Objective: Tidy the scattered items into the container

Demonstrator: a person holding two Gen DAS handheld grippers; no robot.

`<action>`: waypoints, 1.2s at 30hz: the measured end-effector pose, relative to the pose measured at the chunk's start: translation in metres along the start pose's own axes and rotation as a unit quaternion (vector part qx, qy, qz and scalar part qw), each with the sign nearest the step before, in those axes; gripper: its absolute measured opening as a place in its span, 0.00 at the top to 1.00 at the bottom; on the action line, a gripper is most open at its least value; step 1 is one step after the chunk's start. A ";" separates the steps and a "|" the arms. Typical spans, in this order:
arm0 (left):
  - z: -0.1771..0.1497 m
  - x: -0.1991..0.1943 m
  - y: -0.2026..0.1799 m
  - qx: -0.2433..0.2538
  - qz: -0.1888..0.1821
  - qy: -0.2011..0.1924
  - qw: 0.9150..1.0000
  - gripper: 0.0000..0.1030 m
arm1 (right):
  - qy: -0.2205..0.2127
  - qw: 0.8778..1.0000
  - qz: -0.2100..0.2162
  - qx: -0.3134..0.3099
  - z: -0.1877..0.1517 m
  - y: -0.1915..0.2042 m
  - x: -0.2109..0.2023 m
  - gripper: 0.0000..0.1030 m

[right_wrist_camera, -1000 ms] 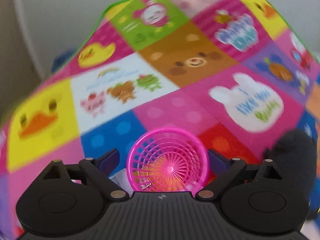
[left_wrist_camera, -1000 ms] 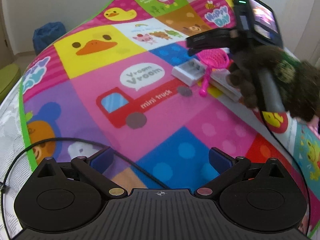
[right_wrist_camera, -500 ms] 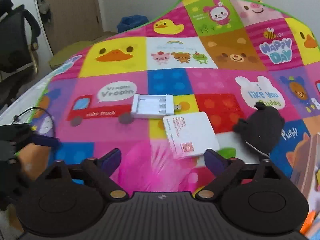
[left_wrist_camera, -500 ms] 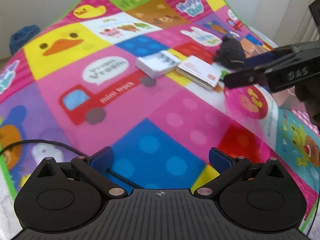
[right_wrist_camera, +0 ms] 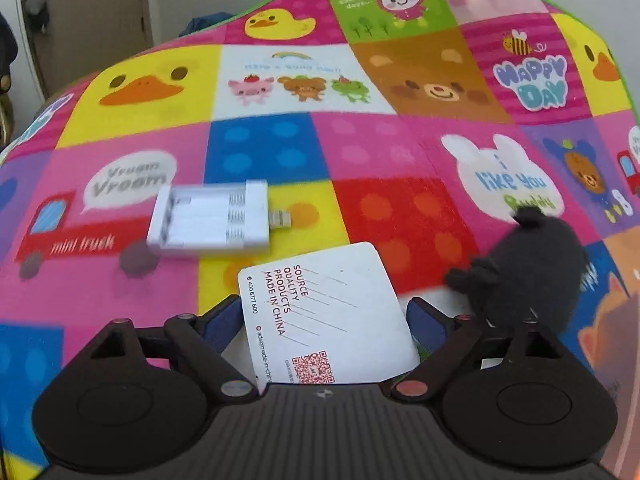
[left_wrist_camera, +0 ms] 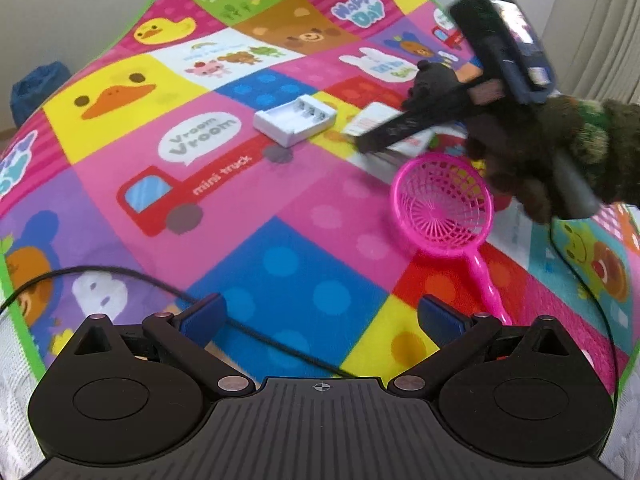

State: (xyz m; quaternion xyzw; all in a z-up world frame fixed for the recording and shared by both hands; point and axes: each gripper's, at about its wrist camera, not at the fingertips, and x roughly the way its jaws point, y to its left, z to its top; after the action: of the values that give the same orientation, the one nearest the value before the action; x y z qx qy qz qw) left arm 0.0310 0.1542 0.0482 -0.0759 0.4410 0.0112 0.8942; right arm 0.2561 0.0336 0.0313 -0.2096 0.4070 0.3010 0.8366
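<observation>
Mat: the cartoon play mat (right_wrist_camera: 280,152) fills both views under the grippers
Right gripper: the right gripper (right_wrist_camera: 324,320) hangs low over the mat, fingers apart, having just closed a little; the white card (right_wrist_camera: 324,312) lies between them with no pad pressing it that I can see
Left gripper: the left gripper (left_wrist_camera: 320,316) is spread wide with nothing between its fingers, only blue and yellow mat squares and a thin black cable (left_wrist_camera: 120,276) crossing just ahead of its left finger
Soft toy: the black soft toy (right_wrist_camera: 532,276) sits just beyond the right gripper's right finger, near the card's right edge
Battery holder: the white battery holder (right_wrist_camera: 208,224) lies ahead and left of the right gripper, close to the card's far corner, with its metal plug facing right
Scoop: the pink scoop (left_wrist_camera: 444,204) lies ahead and right of the left gripper, handle end beside that gripper's right finger
Only in left view: the scoop, the cable, and the gloved hand (left_wrist_camera: 532,152) holding the right gripper over the card
Only in right view: the card's print and red code, a door behind
Change: a second ago the scoop sat between the right gripper's fingers; now it rests on the mat and the card is there instead
Container: in neither view
</observation>
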 end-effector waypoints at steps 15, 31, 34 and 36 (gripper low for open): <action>-0.009 0.007 -0.068 0.083 -0.077 0.010 0.994 0.00 | -0.014 1.000 0.024 0.001 -0.140 -0.014 -0.132 0.14; -0.012 0.030 -0.196 0.164 -0.103 0.100 0.976 0.00 | -0.068 0.960 -0.054 0.265 -0.215 -0.089 -0.186 0.10; -0.019 0.031 -0.204 0.215 -0.071 0.066 0.972 0.00 | -0.062 0.964 -0.049 0.256 -0.213 -0.082 -0.181 0.10; -0.020 0.029 -0.196 0.230 -0.057 0.041 0.971 0.00 | -0.065 0.966 -0.053 0.245 -0.211 -0.078 -0.180 0.10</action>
State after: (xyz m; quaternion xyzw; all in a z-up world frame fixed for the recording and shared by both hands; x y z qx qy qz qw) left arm 0.0497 -0.0439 0.0382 0.1061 0.4627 -0.1449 0.8681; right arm 0.1041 -0.2095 0.0622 -0.0001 0.4011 0.1601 0.9019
